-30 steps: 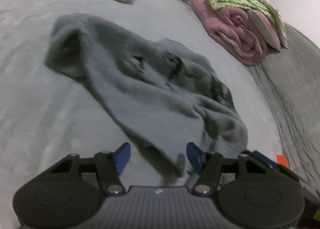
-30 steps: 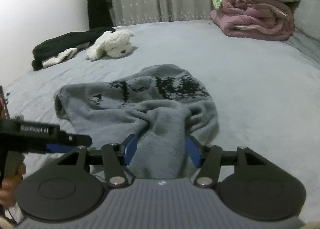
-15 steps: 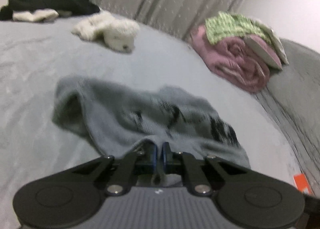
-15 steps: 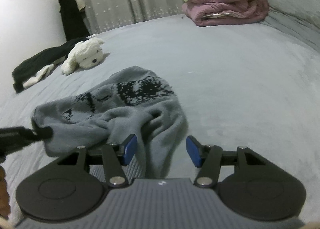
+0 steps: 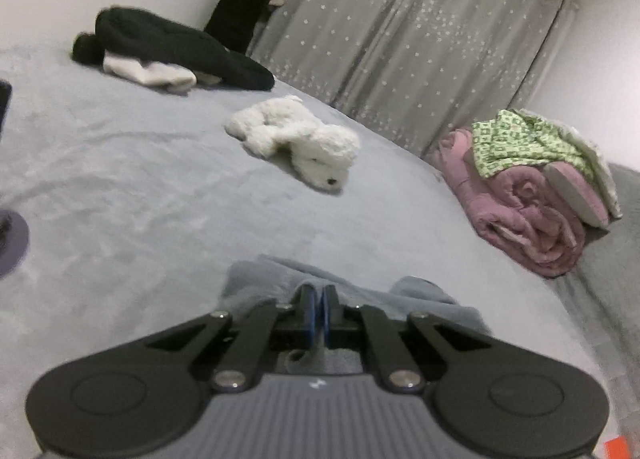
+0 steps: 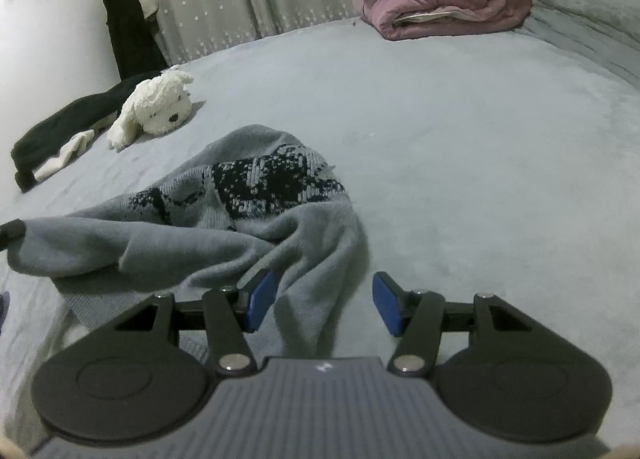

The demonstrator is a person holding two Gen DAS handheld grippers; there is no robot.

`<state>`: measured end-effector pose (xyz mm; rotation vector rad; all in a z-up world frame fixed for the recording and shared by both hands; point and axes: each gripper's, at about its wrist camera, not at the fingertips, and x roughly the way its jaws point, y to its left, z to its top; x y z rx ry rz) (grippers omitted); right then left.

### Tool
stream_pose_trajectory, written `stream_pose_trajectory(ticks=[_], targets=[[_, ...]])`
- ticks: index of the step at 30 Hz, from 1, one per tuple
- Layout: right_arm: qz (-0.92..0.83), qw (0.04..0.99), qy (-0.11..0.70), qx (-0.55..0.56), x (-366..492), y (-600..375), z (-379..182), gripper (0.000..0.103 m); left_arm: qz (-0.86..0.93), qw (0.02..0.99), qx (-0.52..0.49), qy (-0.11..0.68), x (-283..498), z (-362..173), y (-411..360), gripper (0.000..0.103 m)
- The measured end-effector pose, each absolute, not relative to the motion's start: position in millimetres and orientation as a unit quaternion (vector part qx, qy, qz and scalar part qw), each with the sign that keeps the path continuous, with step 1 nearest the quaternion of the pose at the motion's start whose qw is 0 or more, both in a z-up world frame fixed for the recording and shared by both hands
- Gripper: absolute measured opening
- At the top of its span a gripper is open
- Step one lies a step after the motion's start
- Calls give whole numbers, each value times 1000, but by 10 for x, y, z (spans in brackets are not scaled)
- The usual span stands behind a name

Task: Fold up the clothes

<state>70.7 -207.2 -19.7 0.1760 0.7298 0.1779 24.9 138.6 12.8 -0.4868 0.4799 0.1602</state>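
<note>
Left gripper (image 5: pixel 319 309) clamped on grey sweater (image 6: pixel 256 219) — sweater mostly hidden behind it; right gripper (image 6: pixel 324 305) apart, holding nothing.

Open right tool (image 6: pixel 324 307) hovers over crumpled grey sweater (image 6: pixel 224 219) on bed (image 6: pixel 480 163).

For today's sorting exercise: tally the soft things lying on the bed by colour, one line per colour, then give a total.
Grey: 1, the sweater
White: 2, the plush dog and the white cloth
Black: 1, the black garment
Pink: 1, the rolled quilt
Green: 1, the patterned cloth
Total: 6
</note>
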Motion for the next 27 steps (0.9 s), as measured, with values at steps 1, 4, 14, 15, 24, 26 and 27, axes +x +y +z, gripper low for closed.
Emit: stream_pose_trajectory(ticks=[1, 4, 14, 15, 24, 26, 27], targets=[[86, 926, 358, 86, 713, -2068, -201, 59, 85, 939, -235, 237, 255, 112, 1425, 3], [87, 924, 361, 90, 706, -2054, -199, 59, 99, 933, -242, 247, 283, 53, 1553, 3], [122, 918, 369, 71, 533, -1858, -114, 59, 95, 910, -271, 300, 317, -86, 1689, 16], [124, 918, 371, 69, 518, -1843, -114, 59, 101, 910, -268, 298, 296, -73, 1685, 26], [124, 912, 388, 48, 435, -1715, -162, 59, 75, 905, -251, 336, 123, -100, 1640, 56], [110, 910, 397, 43, 455, -1725, -209, 59, 68, 904, -232, 353, 138, -157, 1590, 57], [102, 908, 404, 45, 472, -1745, -241, 59, 67, 903, -223, 360, 154, -187, 1565, 57]])
